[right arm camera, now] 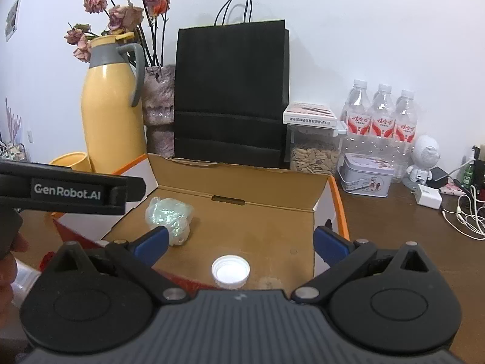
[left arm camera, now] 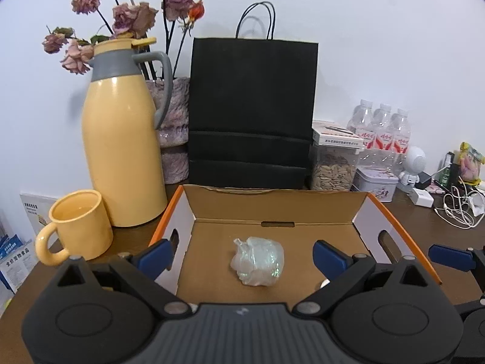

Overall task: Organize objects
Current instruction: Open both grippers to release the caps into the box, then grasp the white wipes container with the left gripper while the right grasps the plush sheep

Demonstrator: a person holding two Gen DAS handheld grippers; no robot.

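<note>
Both grippers, left (left arm camera: 244,250) and right (right arm camera: 239,239), fingers spread wide and empty, over open cardboard box (right arm camera: 321,194) on dark brown wooden table (right arm camera: 394,221); white wall (right arm camera: 363,30) behind.

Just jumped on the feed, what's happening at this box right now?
A person holds two grippers over an open cardboard box with orange edges on a brown table. Both the left gripper and the right gripper are open and hold nothing. A crumpled ball of clear iridescent plastic wrap and a white plastic bottle cap lie on the box floor, apart from each other. Neither is gripped.
</note>
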